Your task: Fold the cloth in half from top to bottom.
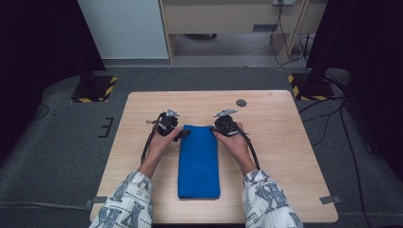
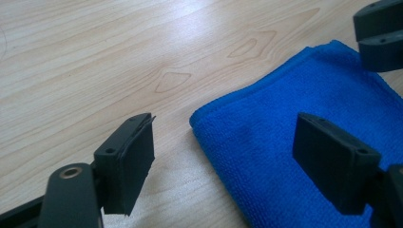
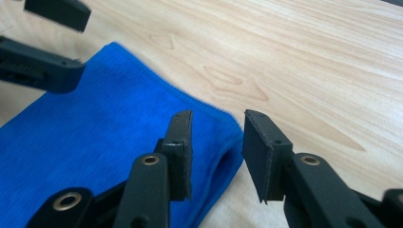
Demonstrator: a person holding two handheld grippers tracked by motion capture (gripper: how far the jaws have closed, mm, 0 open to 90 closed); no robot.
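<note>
A folded blue cloth point(image 1: 198, 161) lies lengthwise in the middle of the wooden table point(image 1: 275, 156). My left gripper point(image 1: 182, 134) is at the cloth's far left corner and my right gripper point(image 1: 215, 130) at its far right corner. In the left gripper view the cloth point(image 2: 266, 147) has its corner between wide open jaws, the left gripper point(image 2: 225, 128) touching nothing. In the right gripper view the right gripper point(image 3: 217, 121) stands narrowly open astride the folded edge of the cloth point(image 3: 95, 118), one pad over the cloth, the other over bare wood, with a gap showing.
A small round grey cap point(image 1: 241, 102) sits in the tabletop near the far edge. Two stand bases with yellow-black stripes point(image 1: 94, 88) point(image 1: 309, 86) rest on the grey floor beyond the table. The person's patterned sleeves point(image 1: 128, 204) come in over the near edge.
</note>
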